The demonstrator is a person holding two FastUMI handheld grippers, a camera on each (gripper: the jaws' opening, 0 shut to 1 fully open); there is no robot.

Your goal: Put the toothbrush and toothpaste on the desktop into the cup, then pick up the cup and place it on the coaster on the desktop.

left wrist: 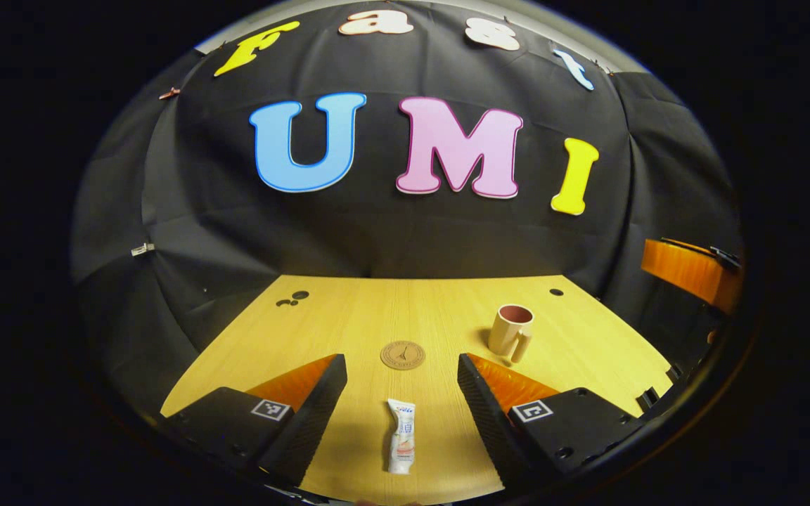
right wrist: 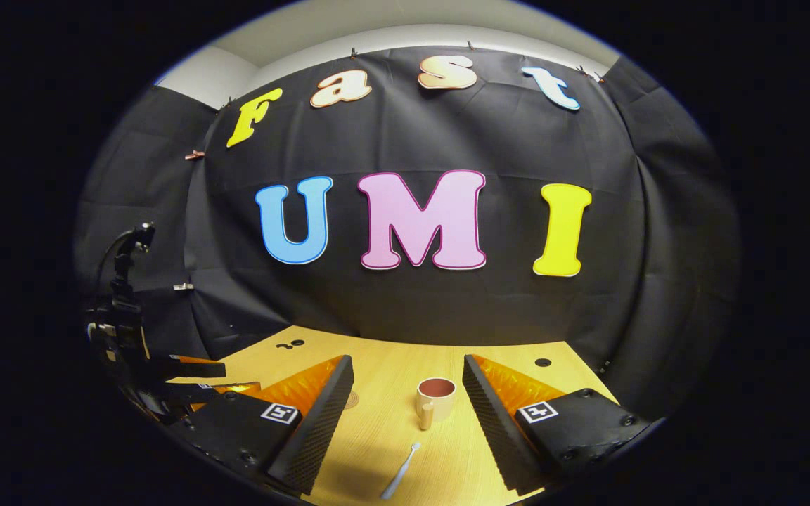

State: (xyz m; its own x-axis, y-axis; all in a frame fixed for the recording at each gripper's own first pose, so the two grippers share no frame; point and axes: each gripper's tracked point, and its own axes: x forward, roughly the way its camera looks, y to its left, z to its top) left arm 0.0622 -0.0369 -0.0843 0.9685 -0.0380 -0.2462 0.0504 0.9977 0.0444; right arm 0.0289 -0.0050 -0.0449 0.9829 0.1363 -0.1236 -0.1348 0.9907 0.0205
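Observation:
In the left gripper view a white toothpaste tube (left wrist: 401, 445) lies on the wooden desktop (left wrist: 349, 323), lengthwise between the fingers of my open left gripper (left wrist: 402, 367). A round brown coaster (left wrist: 402, 355) sits just beyond it, and a cream cup (left wrist: 510, 332) with a dark inside stands farther right, handle toward me. In the right gripper view my right gripper (right wrist: 408, 369) is open above the desk, with a pale toothbrush (right wrist: 401, 472) lying between its fingers and the cup (right wrist: 435, 398) upright just past it. The left gripper (right wrist: 166, 379) shows at the far left there.
The black cloth wall closes the back and sides of the desktop. Small dark holes (left wrist: 292, 299) mark the desk's far corners. An orange part of the right gripper (left wrist: 690, 270) shows at the right edge of the left gripper view.

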